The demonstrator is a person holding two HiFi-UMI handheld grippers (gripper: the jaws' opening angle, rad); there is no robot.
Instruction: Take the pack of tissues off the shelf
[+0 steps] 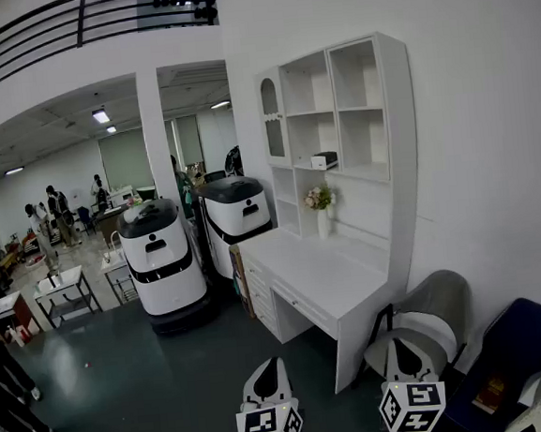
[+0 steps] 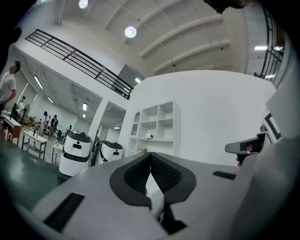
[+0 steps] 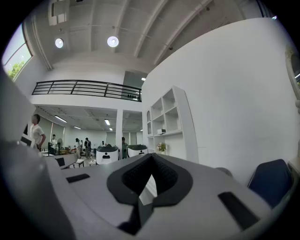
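1. Shelf unit [image 1: 399, 152] stands against the white wall, right of centre in the head view, on the back of the worktop [image 1: 319, 281]. Its compartments are open-fronted, so the reach comes straight from the front.
2. Two white-and-black machines [image 1: 166, 257] are parked left of the worktop, mid-frame. Not part of the task, but they likely narrow the approach on that side.
3. Grey chair [image 1: 429, 305] sits by the worktop's near end, lower right of frame, probably in the walking line.
4. Left hand-held gripper [image 2: 150, 157] and right hand-held gripper [image 3: 151, 161] are both closed, tips meeting, nothing between them. Both are held low at the bottom edge of the head view and aimed towards the shelf. That reads as approach, well apart from the target.
5. Vase of flowers [image 1: 320, 206] stands on the worktop just below the target, a tip risk on the reach.
6. Pack of tissues [image 1: 323, 161] is a small white box in the middle column, second compartment down, right side. It is not yet taken.
7. Hard to read:
   - The gripper bodies are cut off by the bottom edge of the head view.
   - The arched compartment's contents are unclear.
   - The pack is too small to tell its wrapping or orientation.
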